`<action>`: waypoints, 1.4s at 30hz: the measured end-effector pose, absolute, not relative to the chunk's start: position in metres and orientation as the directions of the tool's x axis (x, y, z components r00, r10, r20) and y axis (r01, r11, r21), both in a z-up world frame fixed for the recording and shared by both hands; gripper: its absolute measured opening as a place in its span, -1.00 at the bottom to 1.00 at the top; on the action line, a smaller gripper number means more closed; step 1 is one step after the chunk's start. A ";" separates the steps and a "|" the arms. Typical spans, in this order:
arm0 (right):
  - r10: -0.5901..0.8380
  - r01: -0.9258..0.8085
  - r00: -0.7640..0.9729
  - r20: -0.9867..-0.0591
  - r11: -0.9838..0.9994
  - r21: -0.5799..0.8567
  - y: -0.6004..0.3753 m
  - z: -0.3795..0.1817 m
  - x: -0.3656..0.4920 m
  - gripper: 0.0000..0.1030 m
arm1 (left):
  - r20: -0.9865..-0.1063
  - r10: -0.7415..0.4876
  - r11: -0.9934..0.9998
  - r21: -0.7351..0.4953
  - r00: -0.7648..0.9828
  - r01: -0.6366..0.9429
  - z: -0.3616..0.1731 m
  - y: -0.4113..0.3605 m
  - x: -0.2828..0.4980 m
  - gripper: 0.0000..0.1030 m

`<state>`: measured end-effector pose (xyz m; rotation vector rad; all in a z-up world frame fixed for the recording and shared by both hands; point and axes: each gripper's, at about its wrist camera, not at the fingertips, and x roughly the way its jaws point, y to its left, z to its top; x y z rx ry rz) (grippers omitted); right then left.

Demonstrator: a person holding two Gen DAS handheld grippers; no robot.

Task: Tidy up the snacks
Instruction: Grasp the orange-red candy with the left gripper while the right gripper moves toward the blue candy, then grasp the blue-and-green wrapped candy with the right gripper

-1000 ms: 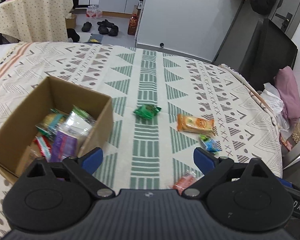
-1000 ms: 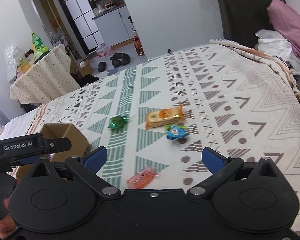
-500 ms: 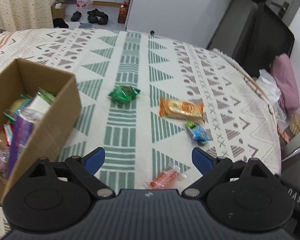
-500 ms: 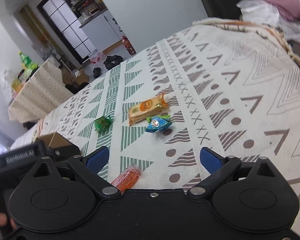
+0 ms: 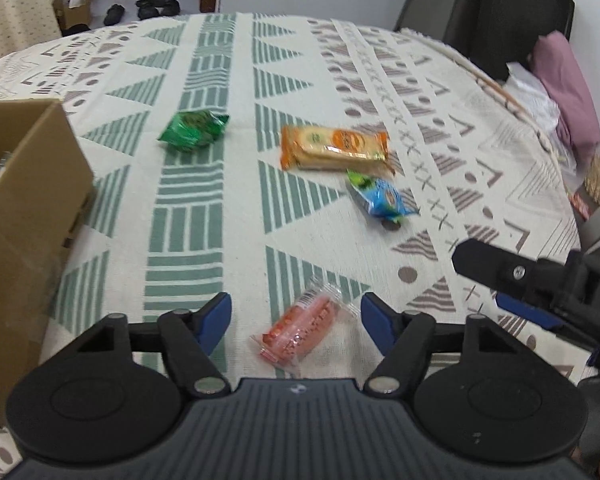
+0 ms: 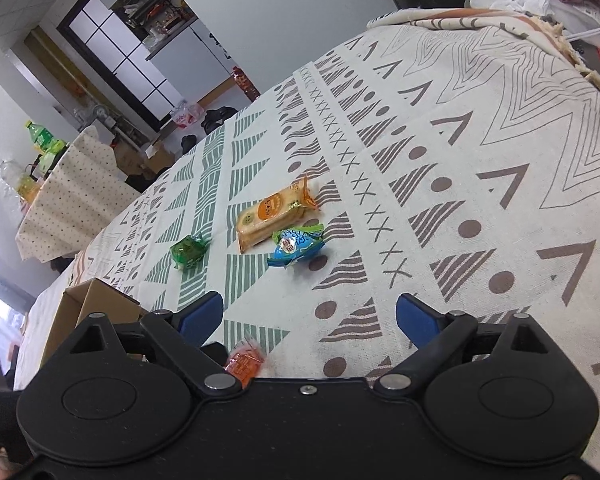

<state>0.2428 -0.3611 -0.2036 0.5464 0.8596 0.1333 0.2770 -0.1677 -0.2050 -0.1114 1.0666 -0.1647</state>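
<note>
Four snacks lie on the patterned cloth: a green packet (image 5: 193,130) (image 6: 188,250), an orange cracker pack (image 5: 335,148) (image 6: 274,212), a blue packet (image 5: 380,198) (image 6: 296,246) and a pink-red packet (image 5: 302,330) (image 6: 244,362). A cardboard box (image 5: 24,216) (image 6: 96,304) stands at the left. My left gripper (image 5: 296,316) is open and empty, its fingers either side of the pink-red packet, just above it. My right gripper (image 6: 309,314) is open and empty, near the table's front, right of the pink-red packet; it also shows in the left wrist view (image 5: 512,280).
The table's right edge drops off to a dark chair (image 5: 500,12) with pink fabric (image 5: 572,92) and white bags. Beyond the far edge are shoes and a bottle on the floor, and a second table with a dotted cloth (image 6: 72,196).
My left gripper has moved right and forward, away from the box, until the pink-red packet lies between its fingers. My right gripper has tilted and moved closer to the snacks.
</note>
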 end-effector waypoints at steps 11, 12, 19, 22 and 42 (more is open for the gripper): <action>0.342 0.088 0.643 -0.685 0.856 0.510 -0.360 -0.213 0.257 0.82 | -0.883 -0.146 0.989 -0.140 0.446 0.046 -0.218 -0.163 0.286 -0.62; 0.342 0.083 0.644 -0.684 0.858 0.508 -0.359 -0.214 0.259 0.82 | -0.882 -0.141 0.990 -0.139 0.450 0.036 -0.217 -0.161 0.287 -0.63; 0.350 0.061 0.643 -0.681 0.863 0.501 -0.351 -0.219 0.275 0.82 | -0.872 -0.138 0.987 -0.159 0.469 -0.007 -0.211 -0.149 0.296 -0.64; 0.346 0.062 0.644 -0.682 0.865 0.497 -0.349 -0.223 0.284 0.82 | -0.870 -0.129 0.987 -0.161 0.477 -0.026 -0.210 -0.143 0.300 -0.64; 0.221 0.010 0.698 -0.681 0.948 0.318 -0.307 -0.242 0.317 0.28 | -0.871 -0.112 0.970 -0.201 0.479 -0.139 -0.210 -0.104 0.309 -0.64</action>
